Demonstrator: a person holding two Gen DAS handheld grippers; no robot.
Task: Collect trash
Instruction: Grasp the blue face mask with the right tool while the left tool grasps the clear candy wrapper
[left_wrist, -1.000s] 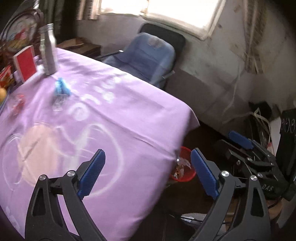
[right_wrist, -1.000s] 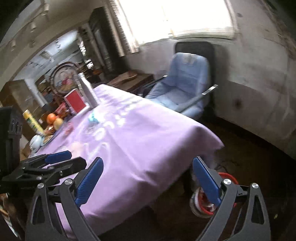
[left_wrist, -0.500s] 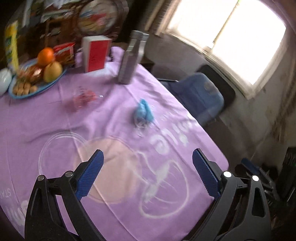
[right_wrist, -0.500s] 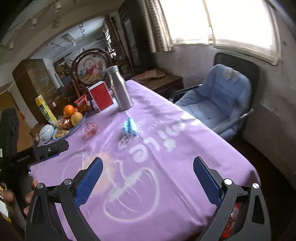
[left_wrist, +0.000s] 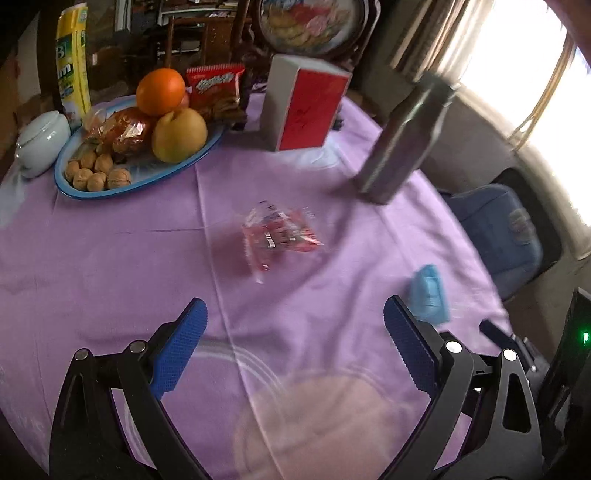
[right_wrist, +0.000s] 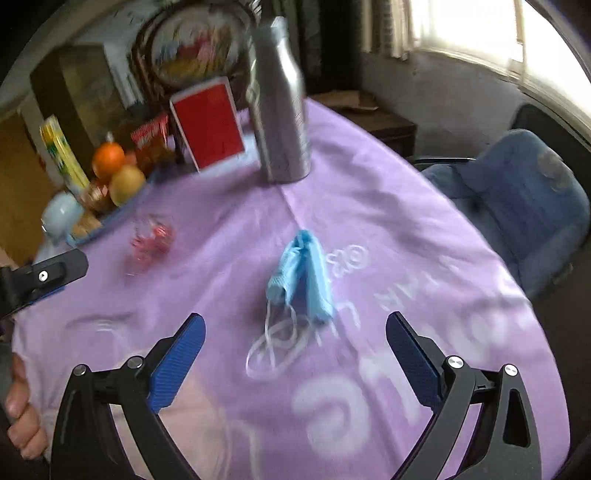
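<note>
The left gripper (left_wrist: 295, 343) is being held with its jaws spread wide and nothing between them, above the purple tablecloth (left_wrist: 110, 266). The right gripper (right_wrist: 295, 347) is likewise being held wide apart and empty over the same cloth. Taking the metal bottle (right_wrist: 280, 110) as the landmark, a crumpled blue face mask (right_wrist: 301, 273) is lying on the cloth in front of the bottle, nearer the right gripper, with its white ear loops (right_wrist: 275, 343) trailing toward the blue pads (right_wrist: 177, 362); the mask is not being touched by either finger. In the left wrist view the same mask (left_wrist: 428, 295) is being seen just beyond the right-hand pad (left_wrist: 410, 350), below the bottle (left_wrist: 402, 144). A crinkled red and clear wrapper (left_wrist: 279, 236) is lying flat on the cloth to the left of the bottle and nearer the gripper, well apart from the mask. A red and grey box (left_wrist: 306, 107) is standing upright to the left of the bottle. Further left of the bottle, a blue plate (left_wrist: 184, 162) is being used to hold an orange (left_wrist: 160, 86), a pear (left_wrist: 179, 134) and walnuts (left_wrist: 98, 175), with a red snack packet (left_wrist: 216, 85) behind it and a pale lidded pot (left_wrist: 40, 142) beside its far edge. A blue padded chair (right_wrist: 517, 206) is standing off the table to the right of the bottle.
</note>
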